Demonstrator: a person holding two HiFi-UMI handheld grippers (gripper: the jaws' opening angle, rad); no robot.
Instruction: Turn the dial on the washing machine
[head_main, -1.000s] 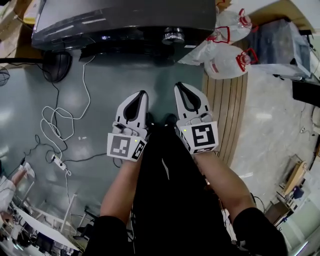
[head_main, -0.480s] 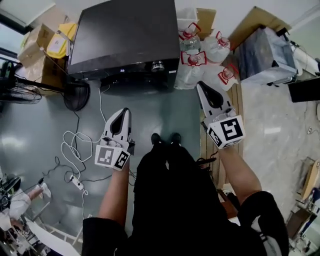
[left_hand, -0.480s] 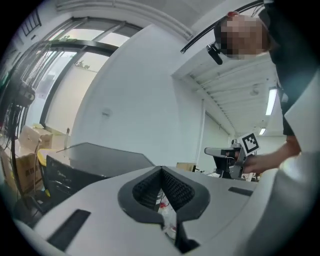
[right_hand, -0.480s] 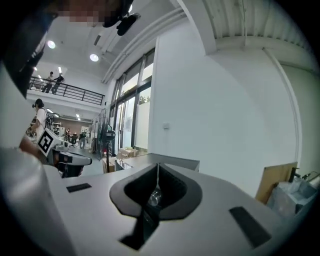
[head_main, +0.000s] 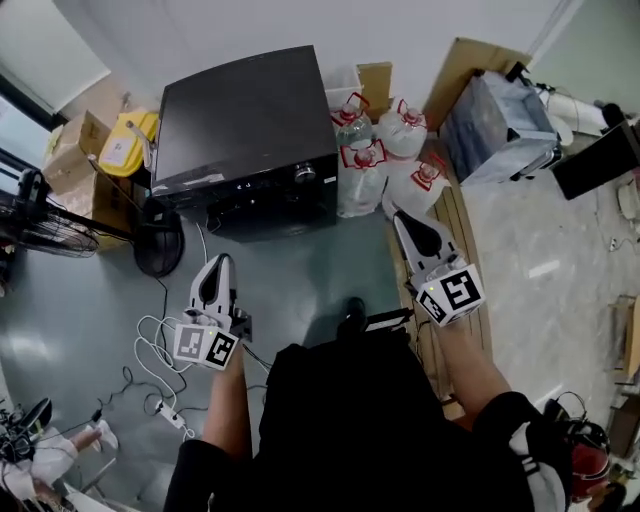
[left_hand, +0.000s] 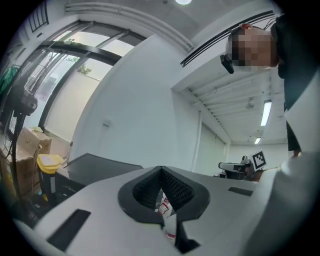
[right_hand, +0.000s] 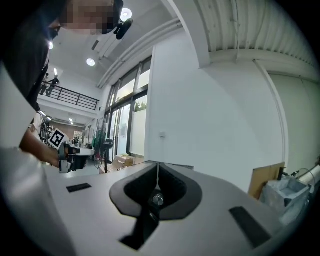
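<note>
Head view: washing machine (head_main: 245, 120), dial (head_main: 305, 174) on its front.
Left tongs (head_main: 219, 262): closed up, empty, well short of the machine.
Right tongs (head_main: 402, 218): same deal.

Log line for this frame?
left gripper: shut, empty | right gripper: shut, empty | dial: untouched | washing machine: not yet reached

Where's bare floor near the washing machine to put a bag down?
In front of the washing machine, the floor between fan base and wooden slats is bare. Cables clutter the left; water jugs crowd the machine's right.
</note>
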